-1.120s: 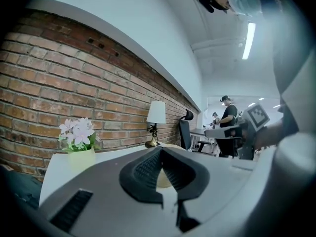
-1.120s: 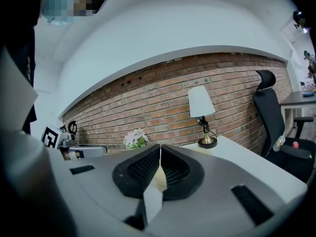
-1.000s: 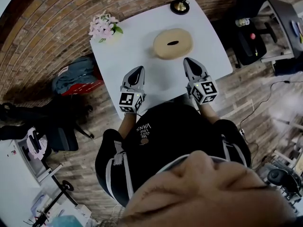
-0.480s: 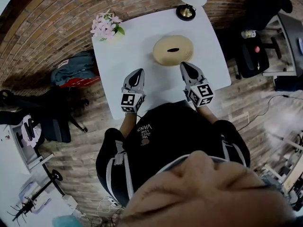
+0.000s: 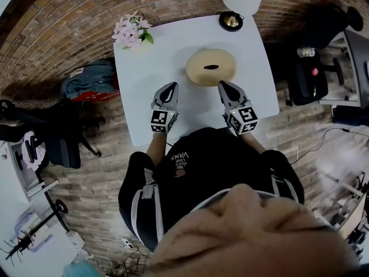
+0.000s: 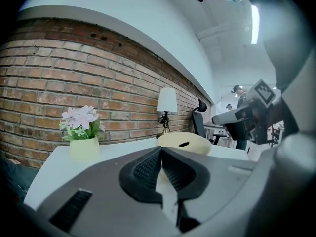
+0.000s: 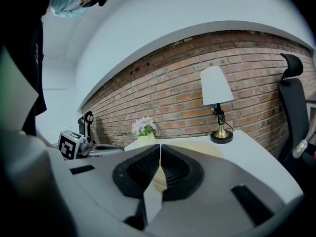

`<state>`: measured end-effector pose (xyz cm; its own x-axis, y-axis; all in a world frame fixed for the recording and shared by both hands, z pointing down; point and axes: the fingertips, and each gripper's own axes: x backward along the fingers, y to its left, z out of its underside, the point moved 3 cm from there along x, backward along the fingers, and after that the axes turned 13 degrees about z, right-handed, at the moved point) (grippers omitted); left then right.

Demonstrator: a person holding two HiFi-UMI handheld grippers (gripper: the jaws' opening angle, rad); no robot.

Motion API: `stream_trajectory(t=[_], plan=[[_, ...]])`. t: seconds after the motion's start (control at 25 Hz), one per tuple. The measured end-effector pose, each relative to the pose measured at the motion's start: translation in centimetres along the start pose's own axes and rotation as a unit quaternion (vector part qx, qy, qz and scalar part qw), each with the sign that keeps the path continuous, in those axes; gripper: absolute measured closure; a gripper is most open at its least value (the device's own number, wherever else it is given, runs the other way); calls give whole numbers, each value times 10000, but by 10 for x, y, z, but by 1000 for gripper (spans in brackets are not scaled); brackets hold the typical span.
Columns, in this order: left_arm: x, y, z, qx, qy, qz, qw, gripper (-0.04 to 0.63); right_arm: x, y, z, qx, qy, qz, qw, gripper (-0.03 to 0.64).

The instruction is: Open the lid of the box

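On the white bench, toward its far half: a tan oval box, lid down, dark slot in the top. Beyond the box, at the bench's far right corner, a lamp with white shade and brass foot. At the far left corner, a pale pot of pink flowers. Box well apart from the flowers, nearer the lamp.

Near the bench's front edge, the left gripper, jaws clenched together, ribbed pads meeting tip to tip, nothing between. Pointed toward the box but short of it, off to its near left, not touching.

To the right, the right gripper, jaws likewise clenched on nothing, tip just beside the box's near right rim. Touching or not, impossible to tell from the head view. Along its own jaws, the box straight ahead, partly hidden behind the pads.

Behind the bench, a brick wall. Off to the right, a black office chair. On the floor at left, a heap of grey and red fabric.
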<state>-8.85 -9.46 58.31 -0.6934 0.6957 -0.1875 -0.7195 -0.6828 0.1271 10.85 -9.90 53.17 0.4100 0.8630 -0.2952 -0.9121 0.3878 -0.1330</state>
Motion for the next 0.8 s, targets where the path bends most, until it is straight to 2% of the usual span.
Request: stream_trajectory(t=[0.28,0.44,0.6,0.8], plan=[[-22,9,14,-38,139,336,9993,576,-1,-7,4,127,111,12,9999,614],[-35,18,23,70,184,578,9981,463,-2,-10,6,125,141,41,9998,614],[-47,19,36,35,477,1019,9936,345,0,-10,9,103,187,57,9998,614],[-68,15,48,-251,931,1591,9825,271,-2,-9,8,88,172,-57,9998,614]])
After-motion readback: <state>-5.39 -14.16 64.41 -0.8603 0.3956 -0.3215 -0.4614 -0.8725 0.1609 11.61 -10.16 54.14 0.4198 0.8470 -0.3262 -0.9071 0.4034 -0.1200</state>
